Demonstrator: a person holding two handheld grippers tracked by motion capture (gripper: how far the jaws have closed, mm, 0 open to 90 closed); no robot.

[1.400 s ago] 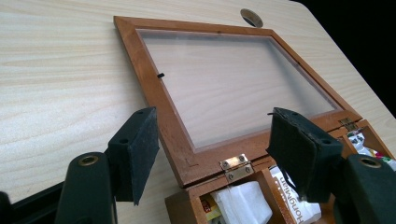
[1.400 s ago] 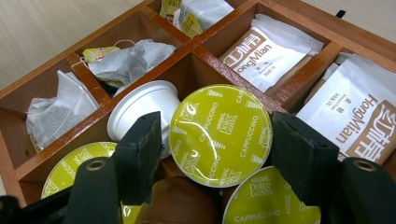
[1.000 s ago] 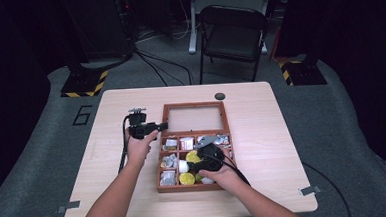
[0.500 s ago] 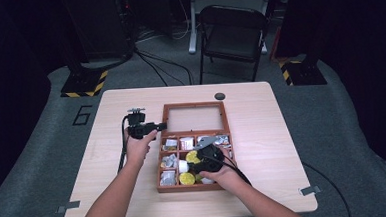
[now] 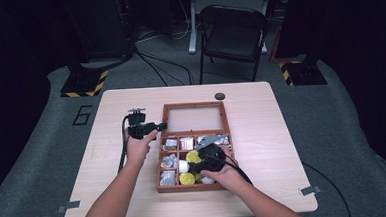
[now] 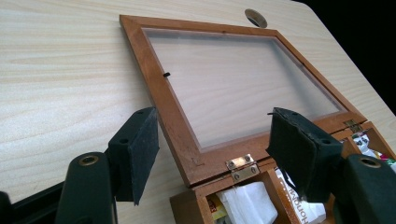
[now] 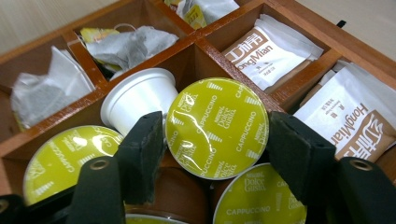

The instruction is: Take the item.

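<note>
Pale wood table [image 5: 282, 134], seemingly dark room.

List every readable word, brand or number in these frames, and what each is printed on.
"Dolce Gusto" and "CAPPUCCINO": yellow capsule lid between the right tongs.
"CAPPUCCINO": left capsule lid.
"HongMian": white sachets.
"6": grey floor mat.
Sachet print in the left gripper view: cut off, unreadable.

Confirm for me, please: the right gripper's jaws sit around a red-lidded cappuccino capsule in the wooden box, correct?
Not quite: the capsule between the right gripper jaws has a yellow-green lid, not red, as the right gripper view shows. It does lie in the wooden box.
</note>
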